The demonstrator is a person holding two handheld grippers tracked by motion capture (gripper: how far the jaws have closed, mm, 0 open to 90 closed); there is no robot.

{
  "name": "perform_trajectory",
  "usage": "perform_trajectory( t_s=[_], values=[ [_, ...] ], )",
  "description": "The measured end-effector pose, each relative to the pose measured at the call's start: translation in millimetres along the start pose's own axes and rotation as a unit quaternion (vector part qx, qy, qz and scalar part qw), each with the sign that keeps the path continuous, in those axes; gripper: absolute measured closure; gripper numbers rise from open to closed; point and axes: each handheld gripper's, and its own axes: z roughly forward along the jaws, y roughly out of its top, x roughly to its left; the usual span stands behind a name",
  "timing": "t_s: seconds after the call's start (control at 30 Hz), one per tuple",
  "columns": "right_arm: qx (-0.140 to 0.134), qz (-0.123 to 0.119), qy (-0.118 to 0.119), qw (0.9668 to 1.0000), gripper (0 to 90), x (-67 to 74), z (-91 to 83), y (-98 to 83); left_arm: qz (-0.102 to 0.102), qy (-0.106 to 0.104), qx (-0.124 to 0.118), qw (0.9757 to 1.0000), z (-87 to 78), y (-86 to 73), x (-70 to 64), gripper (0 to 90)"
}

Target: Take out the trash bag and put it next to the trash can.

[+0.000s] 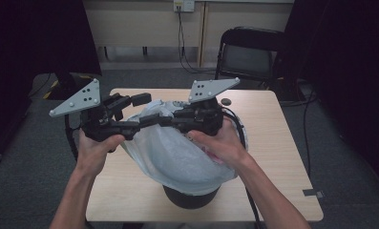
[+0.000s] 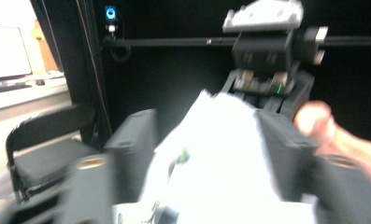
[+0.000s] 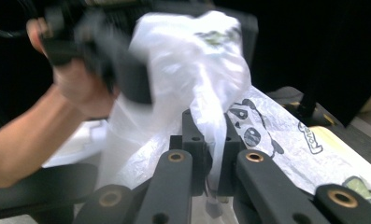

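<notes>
The light wooden rectangular table (image 1: 292, 157) carries everything here. On it, toward six o'clock from the table's centre, stands a round black bin (image 1: 191, 196), and over its mouth billows a thin white translucent plastic bag (image 1: 177, 155) printed with small cartoon figures; the bag spreads from the bin's rim up toward twelve o'clock, where its gathered top rises between the two tools. Beyond the table at one o'clock stands a black folding chair (image 1: 247, 55).

The right gripper (image 3: 210, 154), held at one o'clock of the bag in the high view, has its jaws clamped tight on a twisted strand of the bag's plastic, which runs up out of the pinch. The left gripper (image 2: 204, 154), at ten o'clock of the bag, has its jaws standing apart: a bunched fold of the white film lies between them, but the blur hides whether the pads press it.

A small dark round object (image 1: 226, 101) lies on the table at twelve o'clock, just beyond the right gripper.
</notes>
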Motion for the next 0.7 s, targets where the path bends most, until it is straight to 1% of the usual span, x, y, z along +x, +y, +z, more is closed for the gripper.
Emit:
perform_trajectory(
  t_s=[0.03, 0.07, 0.1, 0.13, 0.17, 0.2, 0.23, 0.27, 0.3, 0.33, 0.37, 0.4, 0.43, 0.47, 0.5, 0.53, 0.57, 0.63, 0.7],
  values=[
    [-0.002, -0.002, 0.002, 1.0, 88.0, 0.0, -2.4, 2.1, 0.004, -0.008, 0.007, 0.9999, 2.4, -2.6, -0.1, 26.4],
    [-0.008, -0.002, 0.003, 1.0, 88.3, 0.4, -5.7, 4.6, 0.006, -0.016, 0.013, 0.9998, 5.5, -5.1, -1.1, 25.4],
    [-0.017, -0.001, 0.011, 0.9998, 88.5, 0.1, -8.9, 7.1, 0.007, -0.023, 0.021, 0.9995, 9.2, -7.2, -2.2, 25.7],
    [-0.027, 0.002, 0.018, 0.9995, 88.7, 0.1, -11.5, 9.5, 0.011, -0.031, 0.031, 0.999, 13.3, -9.1, -3.8, 29.1],
    [-0.029, 0.001, 0.019, 0.9994, 88.8, 0.7, -13.0, 11.8, 0.019, -0.035, 0.04, 0.9984, 17.3, -10.5, -6.1, 35.8],
    [-0.028, 0.0, 0.021, 0.9994, 88.8, 1.8, -13.8, 13.8, 0.027, -0.034, 0.045, 0.998, 20.2, -11.5, -8.4, 43.2],
    [-0.029, -0.001, 0.022, 0.9993, 88.9, 3.2, -14.7, 15.2, 0.029, -0.041, 0.045, 0.9977, 21.6, -11.8, -10.2, 54.5],
    [-0.031, -0.003, 0.021, 0.9993, 88.7, 4.4, -16.0, 16.1, 0.033, -0.041, 0.042, 0.9978, 21.4, -11.1, -11.5, 67.0],
    [-0.034, -0.002, 0.019, 0.9993, 86.5, 4.9, -17.7, 16.3, 0.036, -0.038, 0.041, 0.9978, 20.1, -10.1, -12.3, 74.8],
    [-0.039, -0.001, 0.019, 0.9991, 75.9, 4.9, -19.5, 16.0, 0.041, -0.036, 0.042, 0.9976, 18.5, -9.2, -12.5, 80.3],
    [-0.043, 0.007, 0.015, 0.999, 58.2, 4.3, -21.2, 15.9, 0.042, -0.033, 0.04, 0.9978, 16.7, -8.7, -12.3, 84.2],
    [-0.045, 0.012, 0.004, 0.9989, 41.6, 3.4, -23.2, 16.0, 0.04, -0.032, 0.037, 0.998, 14.4, -8.4, -11.8, 85.4],
    [-0.046, 0.013, -0.009, 0.9988, 31.7, 2.5, -25.7, 15.9, 0.039, -0.033, 0.033, 0.9982, 11.8, -8.0, -11.2, 86.0],
    [-0.047, 0.016, -0.018, 0.9986, 24.3, 1.3, -28.4, 15.4, 0.038, -0.032, 0.029, 0.9983, 8.7, -7.5, -10.8, 86.2],
    [-0.047, 0.019, -0.023, 0.9984, 18.4, -0.2, -31.2, 14.6, 0.038, -0.031, 0.024, 0.9985, 5.5, -6.7, -10.2, 86.2],
    [-0.047, 0.019, -0.028, 0.9983, 18.3, -1.3, -33.8, 13.7, 0.039, -0.03, 0.017, 0.9987, 2.2, -5.8, -9.6, 86.3],
    [-0.041, 0.015, -0.033, 0.9985, 19.3, -1.8, -36.4, 12.4, 0.039, -0.028, 0.011, 0.9988, -0.9, -4.5, -9.0, 86.3],
    [-0.033, 0.016, -0.031, 0.9989, 16.1, -3.5, -40.0, 9.1, 0.041, -0.023, 0.005, 0.9989, -6.6, -1.9, -8.8, 86.5],
    [-0.023, 0.01, -0.046, 0.9986, 15.7, -4.3, -42.7, 5.1, 0.044, -0.021, 0.001, 0.9988, -10.8, 0.4, -8.9, 86.5]
  ],
)
